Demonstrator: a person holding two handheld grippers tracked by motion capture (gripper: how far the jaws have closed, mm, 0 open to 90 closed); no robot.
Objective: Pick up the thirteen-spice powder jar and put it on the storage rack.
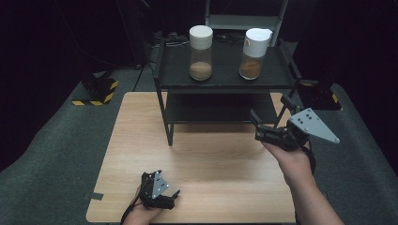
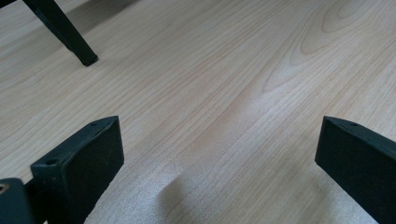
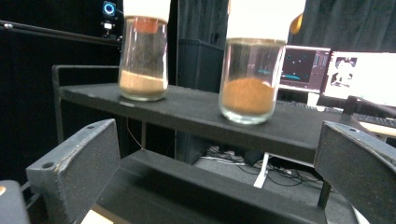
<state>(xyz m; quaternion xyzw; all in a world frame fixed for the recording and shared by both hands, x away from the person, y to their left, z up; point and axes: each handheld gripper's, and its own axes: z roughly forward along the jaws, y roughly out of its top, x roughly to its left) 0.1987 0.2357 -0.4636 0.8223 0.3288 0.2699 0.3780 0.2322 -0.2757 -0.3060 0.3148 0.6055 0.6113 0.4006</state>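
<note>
- While the right gripper (image 1: 256,123) hangs raised at the right front corner of the black two-tier metal shelf rack (image 1: 225,79), its jaws stand spread wide with nothing between them and nothing touching them.
- Ahead of those jaws and above them, the clear glass jar with a white lid and orange-brown powder (image 3: 249,70) stands upright on the rack's top tier, nearer the right jaw and well apart from it.
- Beyond the left jaw, farther off, a second clear glass jar with a white lid and paler brown powder (image 3: 143,56) stands upright on the same tier, well apart from the first.
- The left gripper (image 2: 219,154) sits low over the pale wooden table (image 2: 224,84), jaws spread wide and empty.
- Past its left jaw, one black rack leg (image 2: 65,32) stands on the wood.
</note>
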